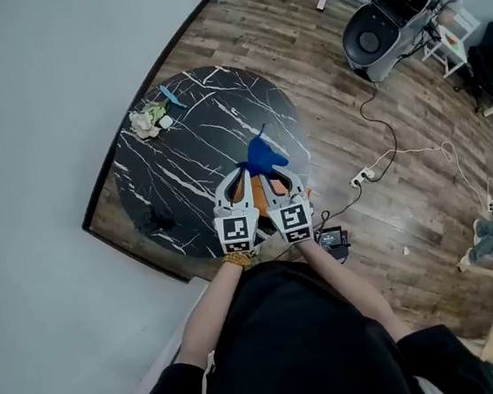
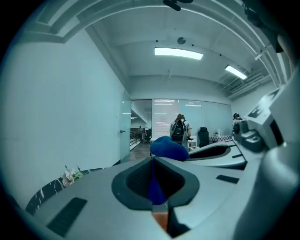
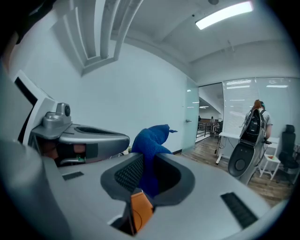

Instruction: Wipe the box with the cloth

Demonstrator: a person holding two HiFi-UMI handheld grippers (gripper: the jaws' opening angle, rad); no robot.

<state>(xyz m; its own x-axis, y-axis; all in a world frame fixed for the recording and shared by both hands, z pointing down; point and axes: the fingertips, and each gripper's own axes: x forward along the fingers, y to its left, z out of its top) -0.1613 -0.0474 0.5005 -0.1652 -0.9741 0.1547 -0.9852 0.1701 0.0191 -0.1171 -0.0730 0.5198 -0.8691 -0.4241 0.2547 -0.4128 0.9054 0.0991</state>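
**Two hand-held grippers clamped on one cloth.** In the head view, the grey-white left gripper (image 1: 237, 180) and the grey-white right gripper (image 1: 273, 178), each with a marker cube at its rear, are held side by side and almost touching. They point away from the person's body above the near part of a round black marble-patterned table (image 1: 182, 177) with white veins. Both are clenched on a single blue fleecy cloth (image 1: 263, 154), which bunches up just beyond the two sets of tips and ends in a thin point. In the left gripper view, that gripper's jaws are pressed together on a fold of the cloth. A blue strip runs down between the dark pads, the bulk sits as a rounded lump just ahead of the tips, and the right gripper's body lies close alongside on the right. In the right gripper view, the jaws are likewise closed on the cloth, which stands up from between the pads and leans toward the left gripper beside it. Ahead and to the left of the left gripper, near the table's far rim, lie a small bunch of pale artificial flowers (image 1: 148, 121) and a slim light-blue object (image 1: 172, 96). A small dark object (image 1: 154, 219), too blurred to identify, lies on the table to the left gripper's left. To the right of the right gripper, a white power strip (image 1: 362, 177) rests on the wooden plank floor (image 1: 323, 93).
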